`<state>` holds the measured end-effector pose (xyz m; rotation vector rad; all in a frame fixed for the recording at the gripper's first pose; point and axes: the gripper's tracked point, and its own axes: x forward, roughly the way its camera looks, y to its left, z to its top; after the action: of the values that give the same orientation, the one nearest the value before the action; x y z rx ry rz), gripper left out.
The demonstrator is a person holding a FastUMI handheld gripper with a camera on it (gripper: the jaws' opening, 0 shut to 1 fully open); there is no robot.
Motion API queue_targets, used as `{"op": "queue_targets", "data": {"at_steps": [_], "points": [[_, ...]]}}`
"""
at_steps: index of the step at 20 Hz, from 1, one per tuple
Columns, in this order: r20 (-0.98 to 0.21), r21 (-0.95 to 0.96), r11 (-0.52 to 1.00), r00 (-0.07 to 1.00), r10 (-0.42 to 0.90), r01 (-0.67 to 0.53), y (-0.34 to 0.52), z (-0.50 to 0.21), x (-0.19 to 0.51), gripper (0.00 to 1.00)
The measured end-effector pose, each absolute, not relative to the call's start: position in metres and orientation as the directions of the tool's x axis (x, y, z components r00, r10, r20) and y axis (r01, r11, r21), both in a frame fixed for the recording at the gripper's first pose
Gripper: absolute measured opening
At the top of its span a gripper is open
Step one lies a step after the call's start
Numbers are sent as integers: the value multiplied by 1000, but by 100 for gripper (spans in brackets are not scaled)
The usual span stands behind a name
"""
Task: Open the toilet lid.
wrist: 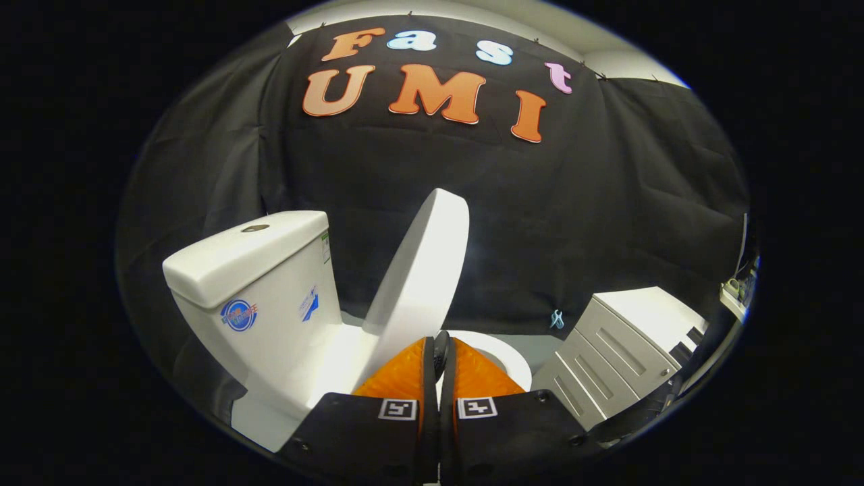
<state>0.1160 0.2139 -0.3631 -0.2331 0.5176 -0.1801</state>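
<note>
A white toilet stands ahead with its tank (260, 283) to the left. Its lid (425, 270) is raised steeply, leaning back toward the tank, its lower edge just beyond my fingertips. The white seat rim (503, 354) shows to the right of the fingers. My gripper (440, 351) is shut, the two fingers pressed together with nothing between them, right below the lid's lower edge.
A pale grey drawer cabinet (624, 347) stands to the right of the toilet. Black cloth walls close off the back and sides. A small light-blue clip (556, 318) hangs on the cloth near the cabinet.
</note>
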Motion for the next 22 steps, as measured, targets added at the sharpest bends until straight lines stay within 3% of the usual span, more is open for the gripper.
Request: {"op": "queue_targets", "data": {"at_steps": [22], "points": [[-413,-288,957,905,-103,-23,331,-359,127,8]]}}
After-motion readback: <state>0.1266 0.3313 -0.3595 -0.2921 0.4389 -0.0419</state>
